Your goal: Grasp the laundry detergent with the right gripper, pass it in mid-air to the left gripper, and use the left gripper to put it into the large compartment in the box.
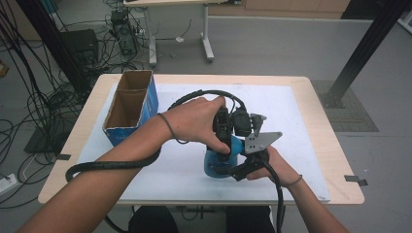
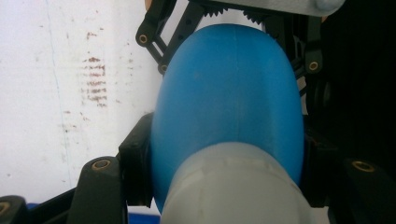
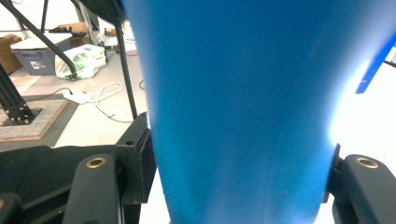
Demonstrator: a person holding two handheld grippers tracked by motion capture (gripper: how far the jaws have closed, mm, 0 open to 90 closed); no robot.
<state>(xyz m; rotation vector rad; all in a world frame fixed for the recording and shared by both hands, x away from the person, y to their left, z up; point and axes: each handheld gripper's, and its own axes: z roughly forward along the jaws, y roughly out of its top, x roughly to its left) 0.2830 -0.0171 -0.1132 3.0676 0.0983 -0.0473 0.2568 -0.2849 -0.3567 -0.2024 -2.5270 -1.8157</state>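
Blue bottle in both claws; cardboard box well left.

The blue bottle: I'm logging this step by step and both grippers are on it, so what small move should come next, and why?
Probably a gentle twist or pull by the left gripper, whose pads press the blue bottle just beyond its white cap. The right gripper has the body between its jaws, so it should first grip firmly to steady it on the white mat.

Even, soft overhead light; faint shadows on table. Blue bottle blurred close-up, w/ backlit glare at its right edge.
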